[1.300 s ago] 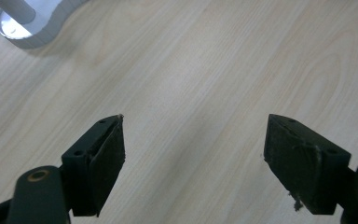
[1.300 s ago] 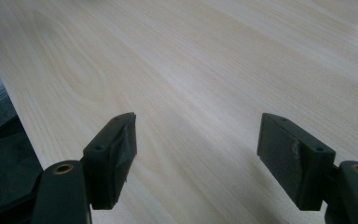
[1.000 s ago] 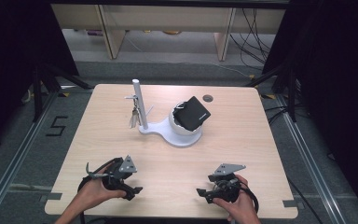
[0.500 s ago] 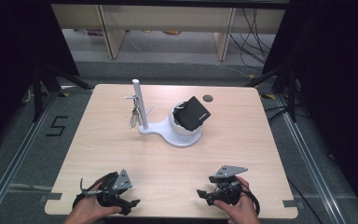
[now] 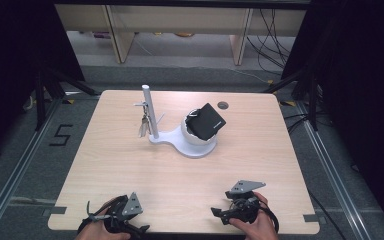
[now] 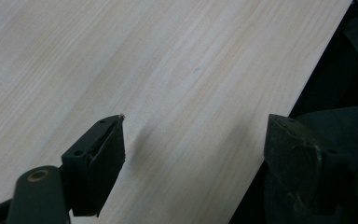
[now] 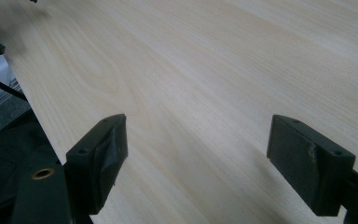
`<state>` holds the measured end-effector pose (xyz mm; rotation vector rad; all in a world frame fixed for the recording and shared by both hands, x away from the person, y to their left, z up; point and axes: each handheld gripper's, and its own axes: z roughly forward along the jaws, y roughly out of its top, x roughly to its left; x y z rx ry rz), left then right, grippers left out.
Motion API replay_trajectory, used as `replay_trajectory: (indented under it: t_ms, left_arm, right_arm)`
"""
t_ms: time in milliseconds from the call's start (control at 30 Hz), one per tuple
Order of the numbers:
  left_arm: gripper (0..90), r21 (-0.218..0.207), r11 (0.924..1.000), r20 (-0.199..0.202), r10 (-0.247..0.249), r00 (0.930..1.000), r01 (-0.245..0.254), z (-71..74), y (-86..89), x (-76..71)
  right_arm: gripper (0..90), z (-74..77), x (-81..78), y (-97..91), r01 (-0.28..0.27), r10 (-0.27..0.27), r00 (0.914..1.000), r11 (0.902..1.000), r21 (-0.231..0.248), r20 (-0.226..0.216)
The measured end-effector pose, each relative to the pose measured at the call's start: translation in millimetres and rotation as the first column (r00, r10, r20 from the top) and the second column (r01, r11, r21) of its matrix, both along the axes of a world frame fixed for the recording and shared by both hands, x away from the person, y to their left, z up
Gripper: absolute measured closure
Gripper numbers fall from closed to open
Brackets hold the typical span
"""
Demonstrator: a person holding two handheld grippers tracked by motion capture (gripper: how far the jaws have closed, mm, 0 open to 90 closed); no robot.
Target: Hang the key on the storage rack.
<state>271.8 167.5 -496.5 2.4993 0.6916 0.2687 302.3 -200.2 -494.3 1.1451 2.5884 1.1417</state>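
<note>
From the high view, the white stand [image 5: 190, 142] holds a black box [image 5: 207, 121]; both gripper views show spread, empty jaws (right gripper [image 7: 196, 154] just opened wider, left gripper [image 6: 193, 158] too) over bare table [image 7: 205, 70].

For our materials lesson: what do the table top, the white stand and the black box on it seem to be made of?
Table top: pale wood or wood-look laminate, matt, with visible grain lines. White stand: probably plastic, smooth, moulded and slightly glossy. Black box: dark and matt; too small to tell plastic from fabric.
</note>
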Motion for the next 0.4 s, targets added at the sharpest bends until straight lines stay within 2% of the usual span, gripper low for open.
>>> replay_trajectory:
  t_ms: [33, 67, 133, 167, 200, 233, 267, 300, 367, 400]
  left_arm:
    - [20.2, 0.000, 1.0000, 0.024, 0.009, 0.9997, -0.009, -2.2, -0.6, -1.2]
    - [20.2, 0.000, 1.0000, 0.024, 0.009, 0.9997, -0.009, -2.2, -0.6, -1.2]
    - [20.2, 0.001, 1.0000, 0.011, 0.003, 0.9999, -0.003, -2.9, -1.3, -1.9]
    - [20.3, 0.010, 0.9999, -0.013, -0.012, 0.9998, 0.012, -1.8, -1.2, -1.9]
    - [20.3, 0.007, 0.9999, -0.009, -0.014, 0.9999, 0.014, -2.4, -1.4, -1.8]
    - [20.3, 0.009, 1.0000, -0.003, -0.004, 1.0000, 0.004, -2.4, -1.1, -1.2]
    - [20.2, 0.009, 1.0000, -0.003, -0.004, 1.0000, 0.004, -2.4, -1.1, -1.2]
    - [20.2, -0.003, 0.9999, -0.012, 0.011, 0.9999, -0.011, -2.9, -1.1, -1.7]
    - [20.2, 0.003, 1.0000, -0.004, -0.003, 1.0000, 0.003, -2.6, -0.6, -0.8]
    - [20.2, -0.001, 1.0000, -0.012, 0.009, 0.9999, -0.009, -3.1, -0.9, -1.5]
  right_arm:
    - [20.5, -0.5, -0.1, -0.3, 0.005, -0.005, 0.9999, 1.0000, -0.005, 0.013]
    - [20.5, -0.5, -0.1, -0.3, 0.005, -0.005, 0.9999, 1.0000, -0.005, 0.013]
    - [19.9, -1.4, -0.6, 0.1, 0.008, -0.008, 1.0000, 1.0000, -0.003, 0.000]
    - [19.9, -1.7, -0.4, 0.1, 0.007, -0.007, 1.0000, 0.9999, -0.008, -0.003]
    - [19.9, -2.2, -0.2, 0.1, 0.006, -0.006, 1.0000, 1.0000, -0.008, -0.004]
    - [19.9, -1.9, -1.8, 1.5, 0.018, -0.018, 0.9995, 0.9998, -0.001, -0.025]
    - [19.9, -1.9, -1.8, 1.5, 0.018, -0.018, 0.9995, 0.9998, -0.001, -0.025]
    - [19.9, -2.7, 0.2, -0.2, 0.004, -0.004, 1.0000, 1.0000, -0.009, -0.001]
    - [19.9, -2.7, 0.1, -0.4, 0.009, -0.009, 0.9999, 0.9999, -0.011, -0.005]
    - [19.9, -2.9, 0.3, -0.6, 0.008, -0.008, 1.0000, 0.9999, -0.011, -0.005]
